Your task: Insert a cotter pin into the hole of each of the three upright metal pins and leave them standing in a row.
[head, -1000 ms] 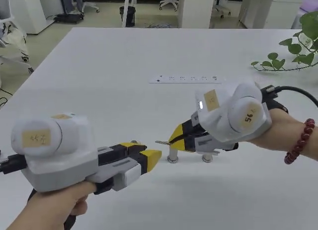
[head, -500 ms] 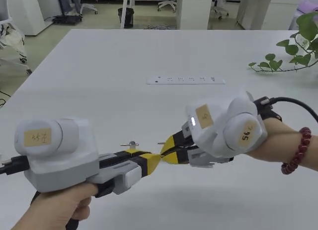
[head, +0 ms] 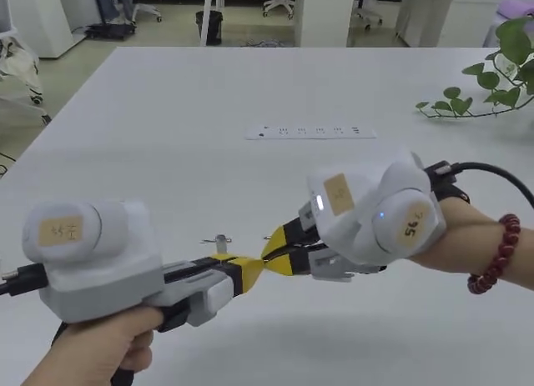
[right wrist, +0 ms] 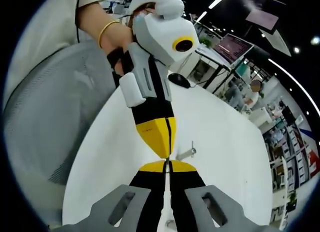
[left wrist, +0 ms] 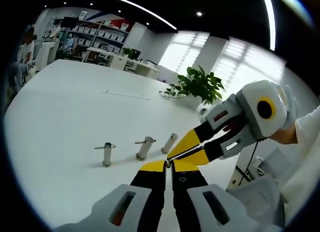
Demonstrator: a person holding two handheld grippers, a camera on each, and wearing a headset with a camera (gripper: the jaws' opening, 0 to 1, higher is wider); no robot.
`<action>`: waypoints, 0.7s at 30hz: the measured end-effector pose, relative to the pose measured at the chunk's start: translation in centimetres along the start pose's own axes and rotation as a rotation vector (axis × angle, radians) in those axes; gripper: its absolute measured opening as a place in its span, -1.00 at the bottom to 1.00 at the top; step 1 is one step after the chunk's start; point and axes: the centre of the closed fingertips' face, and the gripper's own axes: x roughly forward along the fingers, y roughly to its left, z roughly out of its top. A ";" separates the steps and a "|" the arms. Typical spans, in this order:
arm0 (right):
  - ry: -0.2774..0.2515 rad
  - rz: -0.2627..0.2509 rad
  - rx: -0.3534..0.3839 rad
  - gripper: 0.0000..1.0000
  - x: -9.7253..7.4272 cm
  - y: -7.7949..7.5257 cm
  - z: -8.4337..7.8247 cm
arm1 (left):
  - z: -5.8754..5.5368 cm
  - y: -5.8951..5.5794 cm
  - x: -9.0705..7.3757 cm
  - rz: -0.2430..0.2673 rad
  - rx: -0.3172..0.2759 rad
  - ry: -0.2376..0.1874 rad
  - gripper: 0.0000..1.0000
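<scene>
Your left gripper and right gripper meet tip to tip at centre frame; both pairs of fingers are closed; I cannot tell whether they pinch anything; one metal pin stands just upper left of them.

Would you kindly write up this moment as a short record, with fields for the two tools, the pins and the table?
Left tool: jaws shut, tip to tip with the other tool; whether it grips anything cannot be told.
Right tool: shut on a small cotter pin.
First pin: standing, with a cotter pin through its top.
Second pin: standing, with a cotter pin through its top.
Third pin: standing, no cotter pin seen.
Table: white, with a power strip and a plant at the far side.
</scene>
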 end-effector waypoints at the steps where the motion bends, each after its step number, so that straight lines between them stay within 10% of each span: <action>1: 0.000 -0.001 0.002 -0.95 0.0 0.0 0.0 | 0.0 0.0 0.0 0.000 -0.004 -0.002 -0.97; 21: -0.012 -0.007 0.031 -0.95 0.2 0.3 -0.1 | 0.0 -0.1 0.1 -0.009 0.026 -0.008 -0.98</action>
